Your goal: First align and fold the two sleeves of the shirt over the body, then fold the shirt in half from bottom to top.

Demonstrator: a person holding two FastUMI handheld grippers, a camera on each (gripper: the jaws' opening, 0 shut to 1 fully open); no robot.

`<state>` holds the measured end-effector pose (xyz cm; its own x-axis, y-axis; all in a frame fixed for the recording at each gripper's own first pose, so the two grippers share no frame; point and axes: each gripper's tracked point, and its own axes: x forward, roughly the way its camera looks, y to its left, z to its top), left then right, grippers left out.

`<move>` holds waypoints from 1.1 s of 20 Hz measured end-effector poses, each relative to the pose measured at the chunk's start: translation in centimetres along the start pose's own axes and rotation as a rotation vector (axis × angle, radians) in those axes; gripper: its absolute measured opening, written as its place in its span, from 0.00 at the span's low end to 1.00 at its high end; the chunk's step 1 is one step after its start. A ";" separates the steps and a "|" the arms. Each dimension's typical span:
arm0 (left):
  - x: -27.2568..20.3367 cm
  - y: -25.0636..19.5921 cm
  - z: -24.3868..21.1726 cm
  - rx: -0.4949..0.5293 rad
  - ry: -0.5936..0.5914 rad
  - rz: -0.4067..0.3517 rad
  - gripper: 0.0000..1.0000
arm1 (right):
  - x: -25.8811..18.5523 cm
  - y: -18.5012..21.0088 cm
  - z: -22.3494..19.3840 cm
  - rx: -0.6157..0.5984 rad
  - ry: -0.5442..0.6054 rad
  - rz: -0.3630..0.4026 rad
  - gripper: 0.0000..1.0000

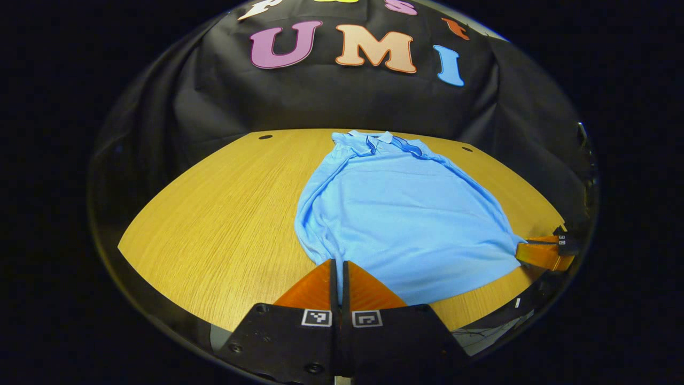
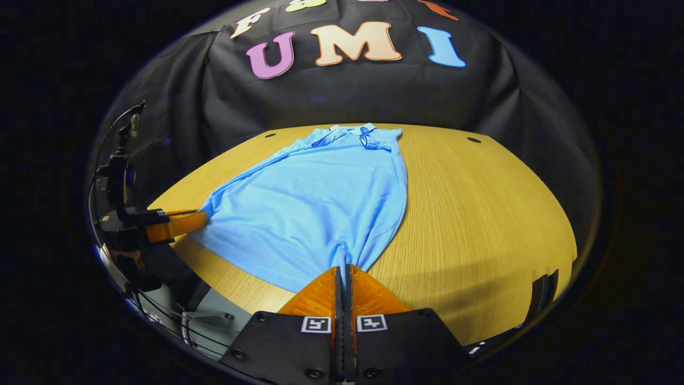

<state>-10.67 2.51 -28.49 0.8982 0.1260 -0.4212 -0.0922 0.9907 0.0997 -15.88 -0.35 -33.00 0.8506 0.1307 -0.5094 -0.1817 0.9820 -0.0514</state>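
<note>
A light blue polo shirt (image 1: 406,214) lay flat on the wooden table (image 1: 224,214), collar (image 1: 379,141) toward the far edge beside the black cloth wall and hem toward the near edge. Both sleeves looked already folded in over the body, though the creases along the sides were hard to read.

In the left gripper view, the left gripper (image 1: 339,264) sat at the shirt's near hem corner with its jaws drawn tight together, a sliver of blue cloth apparently pinched between them. Farther off, at the opposite hem corner by the table's near edge, the right gripper (image 1: 526,248) met the fabric.

In the right gripper view, the right gripper (image 2: 342,270) likewise had its jaws closed to a thin slit on its hem corner, where the cloth (image 2: 320,208) gathered into small puckers running up from the fingertips. The left gripper (image 2: 200,218) showed at the other hem corner, tips touching the shirt edge, with cables trailing off the table's near edge beside it.
</note>
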 end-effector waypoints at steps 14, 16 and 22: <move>-0.1 -0.1 13.1 -0.135 -0.138 -0.083 0.00 | -0.8 -0.7 11.9 0.028 -0.145 -0.089 0.00; 1.2 0.2 16.6 -0.154 -0.175 -0.116 0.00 | 0.1 -1.1 14.9 0.029 -0.167 -0.108 0.03; 6.2 1.1 25.8 -0.172 -0.240 -0.200 0.00 | 3.8 -1.6 23.8 0.027 -0.241 -0.166 0.03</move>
<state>5.92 3.07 -7.71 0.9792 -0.0668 -0.1917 0.0432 0.9912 -0.1249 -0.56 1.85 -14.40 0.9609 -0.0063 -0.2767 -0.0200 0.9955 -0.0922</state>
